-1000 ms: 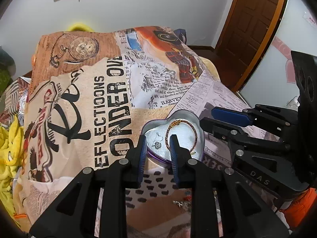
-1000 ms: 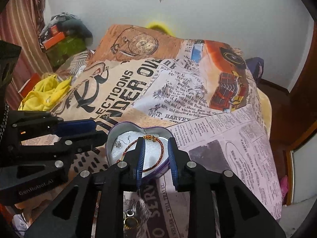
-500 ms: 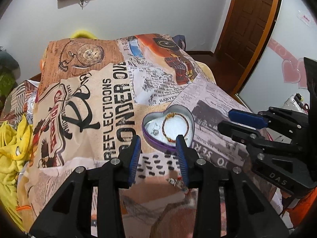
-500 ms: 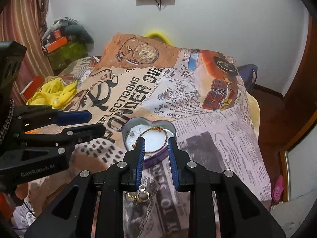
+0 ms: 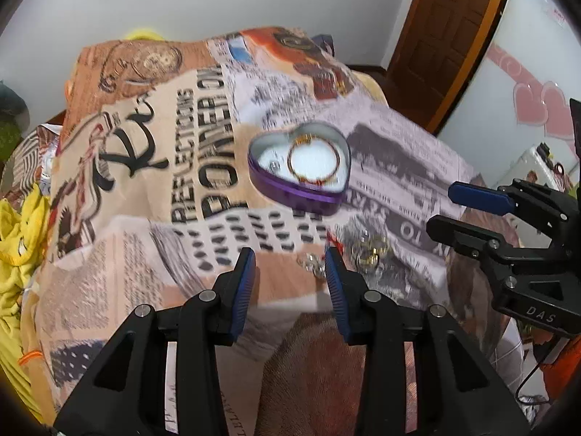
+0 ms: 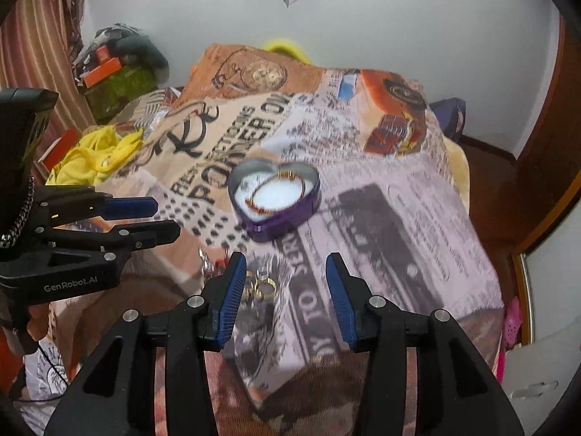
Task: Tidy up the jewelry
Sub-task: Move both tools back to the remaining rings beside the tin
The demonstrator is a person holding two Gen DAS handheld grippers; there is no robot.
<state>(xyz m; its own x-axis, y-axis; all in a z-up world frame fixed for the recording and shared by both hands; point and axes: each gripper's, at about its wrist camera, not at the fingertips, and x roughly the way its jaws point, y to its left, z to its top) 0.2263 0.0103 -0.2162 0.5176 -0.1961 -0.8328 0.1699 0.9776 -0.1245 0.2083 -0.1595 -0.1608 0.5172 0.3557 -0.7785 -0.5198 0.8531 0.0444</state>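
Hovering wide apart and empty, left gripper (image 5: 290, 269) and right gripper (image 6: 287, 272) near heart tin (image 5: 301, 178).

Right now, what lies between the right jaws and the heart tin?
In the right wrist view, gold rings lie on the blanket, short of the tin.

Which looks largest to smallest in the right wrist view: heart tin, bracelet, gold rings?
1. Heart tin, clearly largest.
2. Bracelet, lying inside the tin.
3. Gold rings, smallest, though nearest the camera, by the right tongs; two look alike, so unranked.
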